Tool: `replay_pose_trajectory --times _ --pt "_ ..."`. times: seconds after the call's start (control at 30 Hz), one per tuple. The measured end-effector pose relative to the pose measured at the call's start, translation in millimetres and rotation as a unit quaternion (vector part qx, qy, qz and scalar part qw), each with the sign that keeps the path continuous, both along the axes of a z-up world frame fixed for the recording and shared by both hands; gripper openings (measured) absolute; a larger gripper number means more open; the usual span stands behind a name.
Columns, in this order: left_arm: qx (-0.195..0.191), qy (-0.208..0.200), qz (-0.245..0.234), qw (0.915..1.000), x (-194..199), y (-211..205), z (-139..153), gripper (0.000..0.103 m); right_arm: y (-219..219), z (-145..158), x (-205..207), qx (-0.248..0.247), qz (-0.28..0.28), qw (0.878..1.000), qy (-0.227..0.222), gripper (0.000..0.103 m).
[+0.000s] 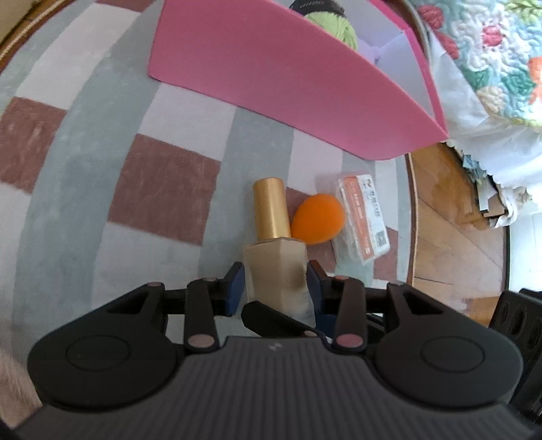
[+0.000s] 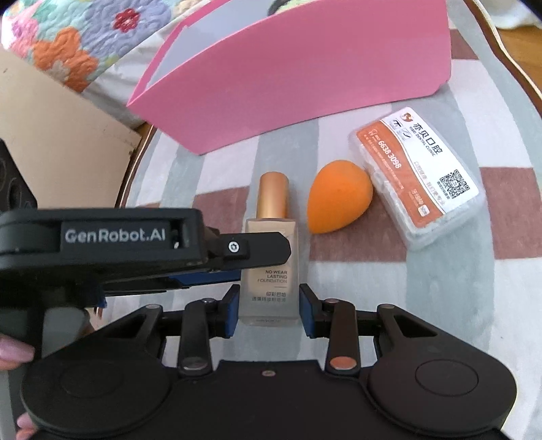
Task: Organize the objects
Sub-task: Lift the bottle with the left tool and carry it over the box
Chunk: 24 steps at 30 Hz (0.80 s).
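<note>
A beige foundation bottle (image 1: pixel 274 267) (image 2: pixel 269 298) with a gold cap points away from both cameras over the checked rug (image 1: pixel 162 189). My right gripper (image 2: pixel 269 290) is shut on the bottle's lower body, its blue pads flat against both sides. My left gripper (image 1: pixel 275 267) reaches in from the left and stands open around the same bottle, its pads close to the faces. One of its fingers (image 2: pixel 271 248) crosses the label. A right finger (image 1: pixel 271 320) shows under the bottle in the left wrist view. The bottle's base is hidden.
An orange egg-shaped sponge (image 1: pixel 316 220) (image 2: pixel 338 203) and a clear floss-pick box (image 1: pixel 364 220) (image 2: pixel 416 179) lie just beyond the bottle. Behind them stands a pink box (image 1: pixel 288 78) (image 2: pixel 298 78) holding green yarn (image 1: pixel 338 23). A floral quilt (image 2: pixel 67 50) and wooden floor (image 1: pixel 450 243) border the rug.
</note>
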<state>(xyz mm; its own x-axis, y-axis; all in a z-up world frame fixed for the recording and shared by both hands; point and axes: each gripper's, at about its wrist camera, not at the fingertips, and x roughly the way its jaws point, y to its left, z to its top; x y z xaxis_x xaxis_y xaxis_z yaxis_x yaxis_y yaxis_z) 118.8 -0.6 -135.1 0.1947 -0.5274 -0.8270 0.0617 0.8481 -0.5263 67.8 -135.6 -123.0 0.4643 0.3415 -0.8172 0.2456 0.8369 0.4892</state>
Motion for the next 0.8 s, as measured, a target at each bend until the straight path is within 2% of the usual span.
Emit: replay_pose_trajectory --times 0.3,0.53,0.8 --pt "-0.039 -0.039 0.014 0.9984 -26 11 44 0.038 8 48 -26 -0.045 0.060 0.996 -0.042 0.041" --pt "-0.053 -0.045 0.007 0.9976 -39 18 78 0.037 18 88 -37 -0.068 0.090 0.992 -0.057 0.041" --pt "-0.060 -0.077 -0.008 0.9952 -50 16 131 0.037 15 136 -44 -0.093 0.112 0.986 -0.080 0.041"
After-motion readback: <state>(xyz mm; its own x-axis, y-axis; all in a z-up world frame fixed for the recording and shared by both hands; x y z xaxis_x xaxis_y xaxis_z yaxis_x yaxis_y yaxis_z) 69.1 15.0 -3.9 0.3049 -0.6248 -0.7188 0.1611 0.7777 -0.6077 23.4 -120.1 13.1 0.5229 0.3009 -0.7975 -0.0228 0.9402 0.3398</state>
